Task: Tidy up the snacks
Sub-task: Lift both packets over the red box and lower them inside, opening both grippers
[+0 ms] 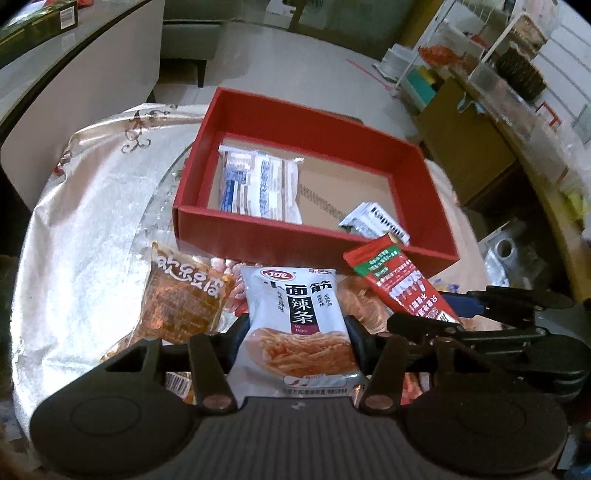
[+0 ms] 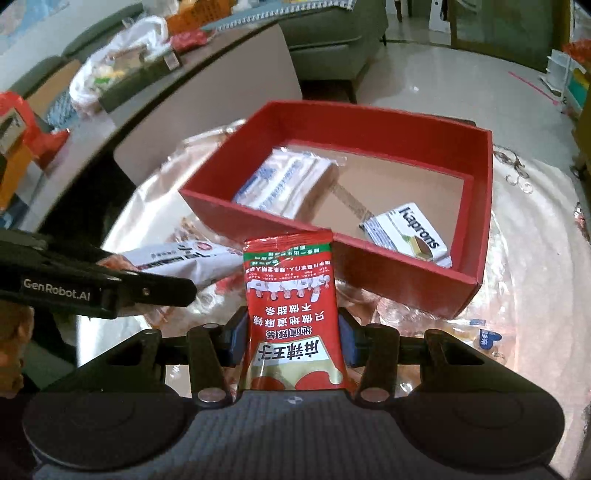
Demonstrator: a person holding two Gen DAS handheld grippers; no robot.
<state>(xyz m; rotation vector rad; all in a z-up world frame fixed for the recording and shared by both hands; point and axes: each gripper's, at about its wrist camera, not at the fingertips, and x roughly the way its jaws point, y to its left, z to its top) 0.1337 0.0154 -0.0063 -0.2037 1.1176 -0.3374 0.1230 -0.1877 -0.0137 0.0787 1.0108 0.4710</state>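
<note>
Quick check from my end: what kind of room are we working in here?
Most likely a home living or dining room: a grey-green sofa stands on the glossy tiled floor, the red box sits on a table with a silky patterned tablecloth, and cluttered shelves line one side.

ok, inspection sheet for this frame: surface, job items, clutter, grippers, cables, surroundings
surface: round table under a shiny patterned cloth.
job's things: red box holds a white-blue packet and a Kaprons packet; orange snack packet lies in front of the box.
clutter: more snack wrappers under the grippers.
grippers: left gripper shut on the silver latiao packet; right gripper shut on the red packet; both held clear of the table.
cables: nothing seen.
surroundings: grey sofa, littered side counter, shelf rack.
</note>
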